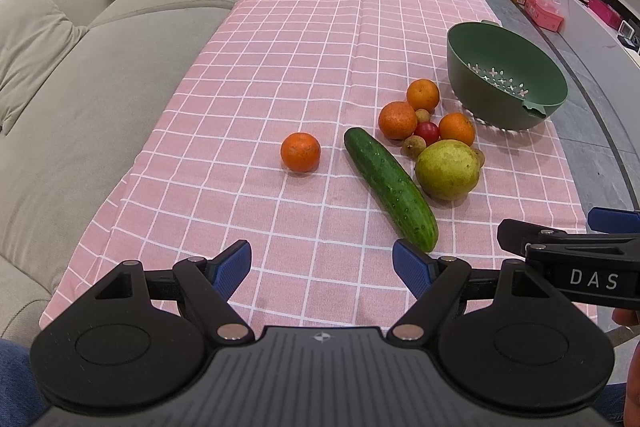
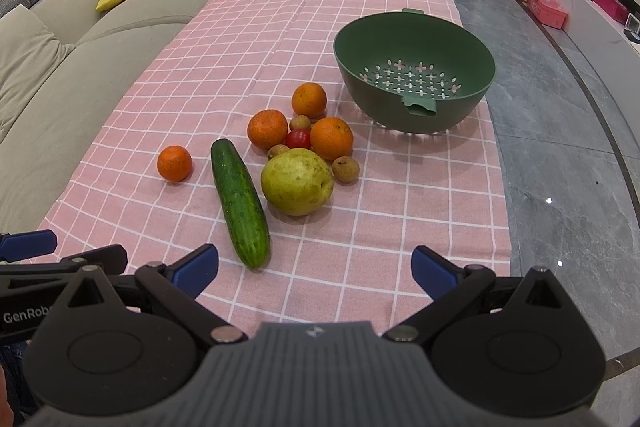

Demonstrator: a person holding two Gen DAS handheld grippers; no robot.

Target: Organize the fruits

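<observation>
In the left wrist view we see the left gripper (image 1: 322, 267) at the bottom centre, its blue fingers (image 1: 232, 265) spread wide with only the pink checked tablecloth (image 1: 280, 67) between them. The table under the cloth is hidden from us. Just above the right finger lies the cucumber (image 1: 390, 187), slanting up to the left. A lone orange (image 1: 300, 152) sits left of it, apart. To the right, the pear (image 1: 447, 169) hides most of a small brown fruit behind it. Above the pear, three oranges (image 1: 397, 120) ring a red tomato (image 1: 427, 132) and small brown fruits, touching in a cluster. The green colander (image 1: 506, 75) stands at the right edge of the cloth, nothing visible inside. The right gripper (image 1: 560, 247) enters at lower right, cut off by the frame; from here we cannot tell its opening.

In the right wrist view the right gripper (image 2: 315, 267) spans the bottom, fingers wide apart and holding nothing. The cucumber (image 2: 239, 202) ends between them, nearer the left finger. The pear (image 2: 297, 183) sits centre, the brown fruit (image 2: 345, 169) now plain at its right. The colander (image 2: 414, 71) is at upper right, with the sofa (image 2: 60, 75) along the left. The left gripper (image 2: 28, 247) is clipped at the lower left edge.
</observation>
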